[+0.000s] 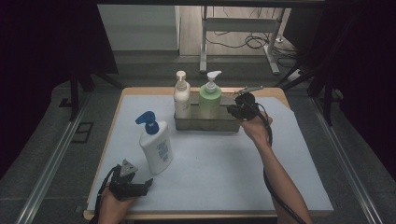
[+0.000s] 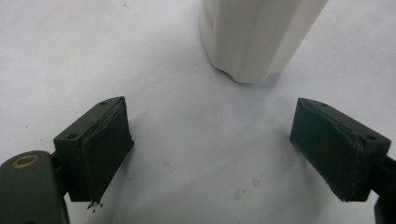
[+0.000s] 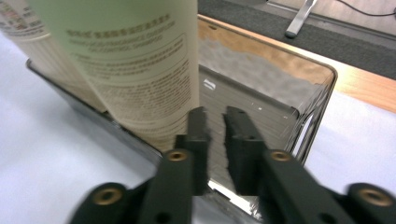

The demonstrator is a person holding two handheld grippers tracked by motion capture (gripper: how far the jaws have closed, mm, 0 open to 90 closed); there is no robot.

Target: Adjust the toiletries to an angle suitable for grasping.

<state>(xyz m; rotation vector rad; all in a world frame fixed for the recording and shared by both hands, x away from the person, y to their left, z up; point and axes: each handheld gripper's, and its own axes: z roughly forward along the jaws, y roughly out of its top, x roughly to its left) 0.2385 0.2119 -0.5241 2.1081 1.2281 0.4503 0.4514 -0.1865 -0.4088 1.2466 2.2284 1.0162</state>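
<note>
A white bottle with a blue pump [image 1: 156, 149] stands front left on the white mat. Its base [image 2: 254, 37] is just ahead of my left gripper [image 2: 212, 140], whose jaws are wide open and apart from it; that left gripper [image 1: 148, 184] rests low near the front edge. A metal tray [image 1: 205, 124] at the back holds a cream pump bottle [image 1: 182, 98] and a green pump bottle [image 1: 209, 100]. My right gripper [image 1: 232, 109] is at the tray's right end. In its own view the right gripper [image 3: 215, 114] is shut with nothing between its jaws, beside the green bottle [image 3: 135, 60].
The tray's right part [image 3: 322, 79] is bare beyond the green bottle. The cream bottle [image 3: 23, 28] stands behind it. A wooden table edge [image 1: 280, 91] frames the mat, with a desk frame [image 1: 238, 28] and cables on the floor beyond.
</note>
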